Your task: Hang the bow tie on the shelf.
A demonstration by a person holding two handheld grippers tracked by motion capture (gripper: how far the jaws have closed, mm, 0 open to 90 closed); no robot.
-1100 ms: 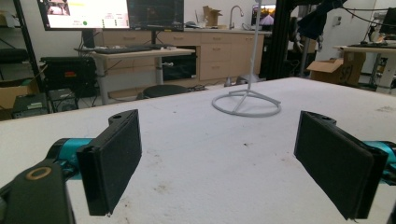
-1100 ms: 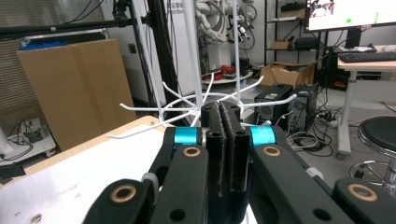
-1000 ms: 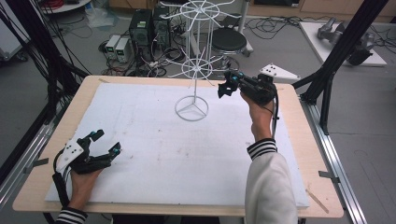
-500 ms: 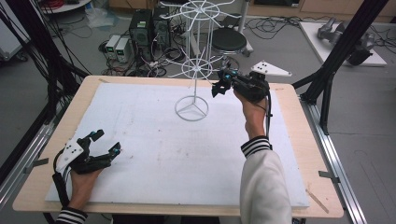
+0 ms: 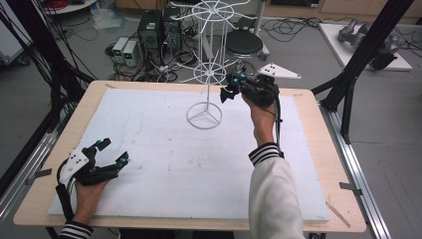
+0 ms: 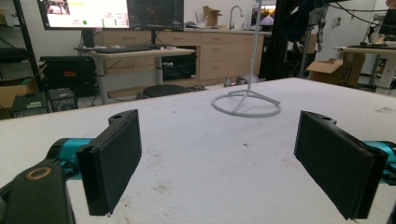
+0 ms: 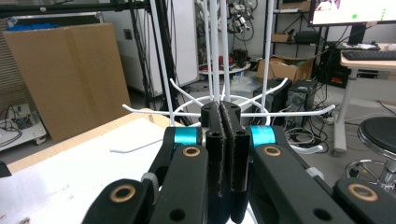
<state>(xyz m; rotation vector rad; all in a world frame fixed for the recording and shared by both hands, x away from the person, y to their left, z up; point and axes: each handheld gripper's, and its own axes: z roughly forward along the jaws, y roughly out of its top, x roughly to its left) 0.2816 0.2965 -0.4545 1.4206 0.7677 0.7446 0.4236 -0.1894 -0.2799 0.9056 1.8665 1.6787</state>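
While left gripper [image 5: 107,158] rests jaws apart at table's 7 o'clock, right gripper [image 5: 230,89], jaws together on nothing, nears white wire rack [image 5: 208,74]; right gripper view shows pads meeting.

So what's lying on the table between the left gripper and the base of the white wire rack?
Nothing: in the high view, bare white mat runs from the left gripper to the rack base.

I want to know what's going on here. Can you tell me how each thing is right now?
Left tongs: open, nothing between them, low over the white board.
Right tongs: shut, nothing visibly held, raised beside the wire rack.
Wire rack: upright, its ring base on the board, hooks bare.
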